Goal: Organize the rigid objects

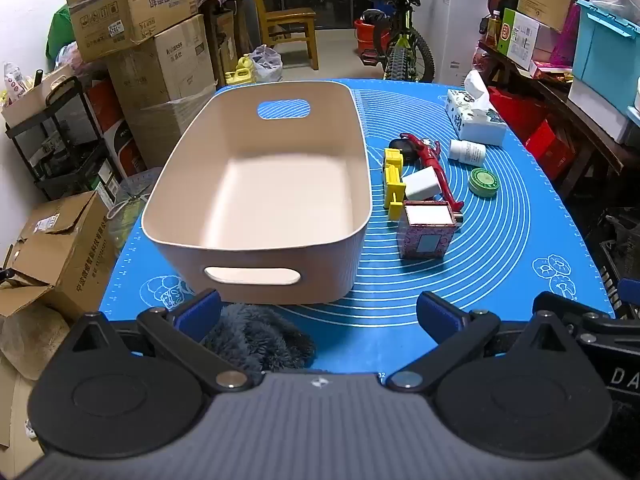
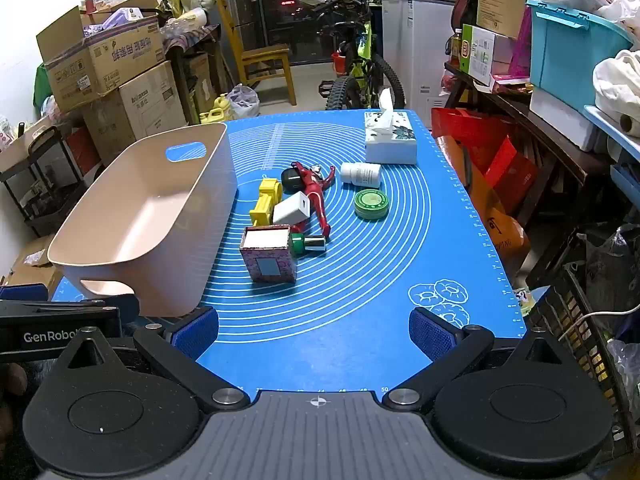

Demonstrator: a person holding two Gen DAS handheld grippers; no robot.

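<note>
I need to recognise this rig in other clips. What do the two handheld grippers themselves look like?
Both match: the left gripper and the right gripper have a ribbed grey body with a small crosshair mark, round black discs at each side, black link arms with silver pivots, and blue textured fingers. The right wrist view shows white "GenRobo" lettering on the left one. A fuzzy dark sleeve shows below.
</note>
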